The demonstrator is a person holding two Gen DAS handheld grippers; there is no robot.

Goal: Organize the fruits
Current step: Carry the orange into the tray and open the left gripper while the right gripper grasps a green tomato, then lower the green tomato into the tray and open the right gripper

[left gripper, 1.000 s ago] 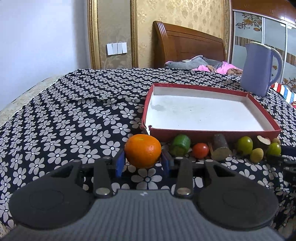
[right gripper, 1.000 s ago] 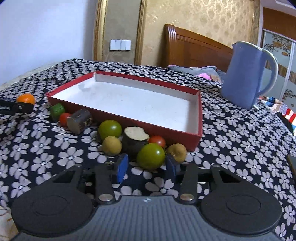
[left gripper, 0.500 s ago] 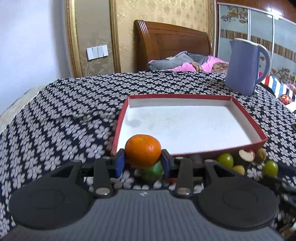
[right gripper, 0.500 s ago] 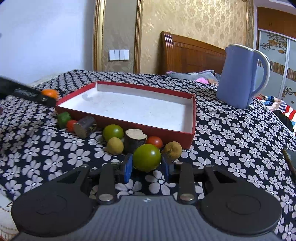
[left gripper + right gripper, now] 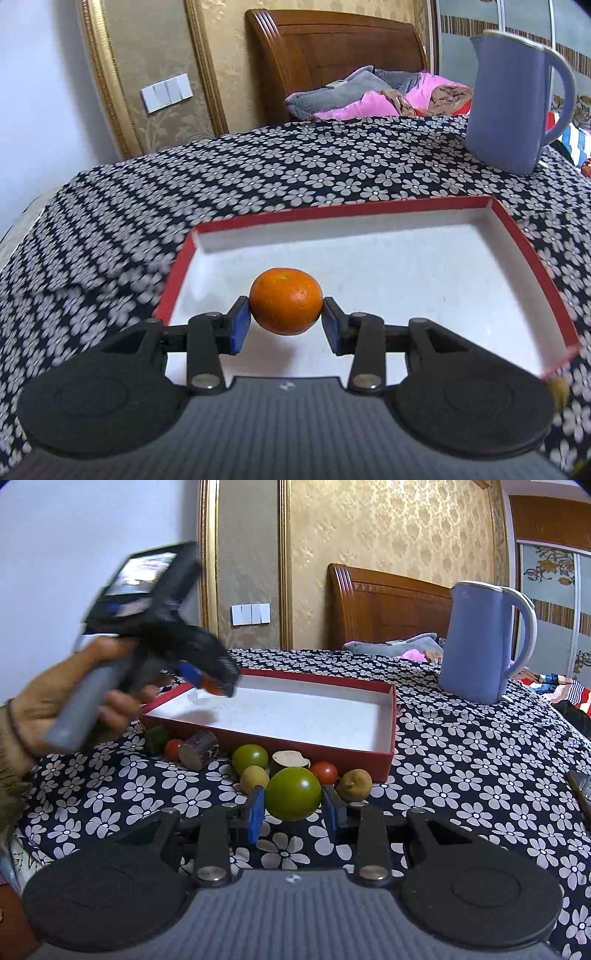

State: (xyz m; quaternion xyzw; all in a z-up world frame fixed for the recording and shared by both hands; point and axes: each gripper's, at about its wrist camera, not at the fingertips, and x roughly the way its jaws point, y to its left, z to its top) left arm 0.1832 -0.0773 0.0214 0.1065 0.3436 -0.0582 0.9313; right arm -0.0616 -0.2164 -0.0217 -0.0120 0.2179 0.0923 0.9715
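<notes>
My left gripper [image 5: 285,322] is shut on an orange [image 5: 285,306] and holds it above the near left part of the red box [image 5: 362,211] with a white floor. The right wrist view shows that gripper [image 5: 212,681] over the box's left end [image 5: 332,751]. My right gripper [image 5: 293,805] is shut on a green fruit [image 5: 293,794], held just in front of the row of fruits along the box's near wall: a green one [image 5: 250,757], tan ones [image 5: 254,776], red ones [image 5: 324,771], and cut brown pieces [image 5: 197,750].
A tall blue jug [image 5: 480,642] stands behind the box at the right, also in the left wrist view [image 5: 513,99]. The flowered cloth [image 5: 461,760] covers the table. A bed with pink and grey bedding [image 5: 369,96] lies behind. A dark object [image 5: 578,786] lies at the right edge.
My left gripper has lifted the orange from the cloth and carried it forward over the box. My right gripper has closed on the green fruit and raised it slightly.
</notes>
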